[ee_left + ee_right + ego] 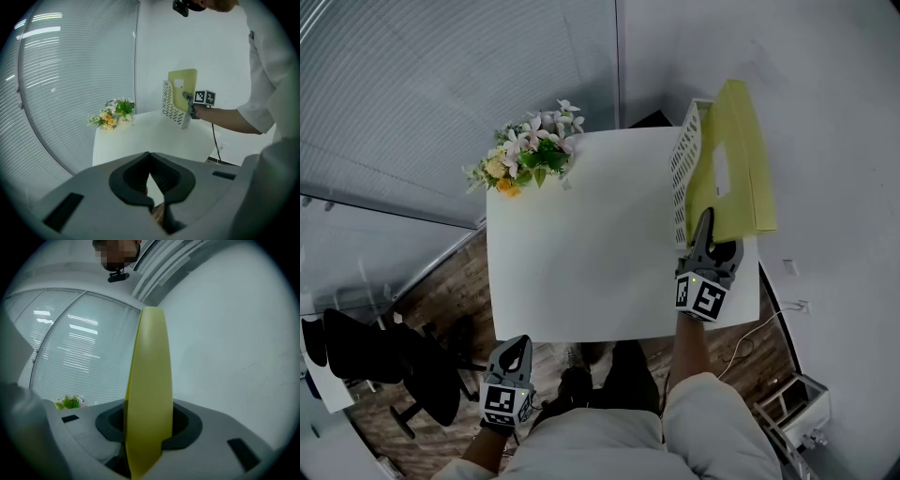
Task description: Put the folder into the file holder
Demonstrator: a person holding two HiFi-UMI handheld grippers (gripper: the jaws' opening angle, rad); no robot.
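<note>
A yellow-green folder [736,159] stands upright in the white perforated file holder [682,173] at the table's right edge, leaning out to the right. My right gripper [705,225] is shut on the folder's near lower edge. In the right gripper view the folder [147,394] fills the gap between the jaws, edge-on. The left gripper view shows the folder [183,79] rising above the holder [169,105], with the right gripper [189,98] on it. My left gripper [511,349] hangs below the table's front left corner, shut and holding nothing.
The white square table [581,262] carries a small flower bouquet [530,150] at its back left corner. A black office chair [384,366] stands on the wood floor to the left. A cable [750,337] and a white box [792,408] lie by the right wall.
</note>
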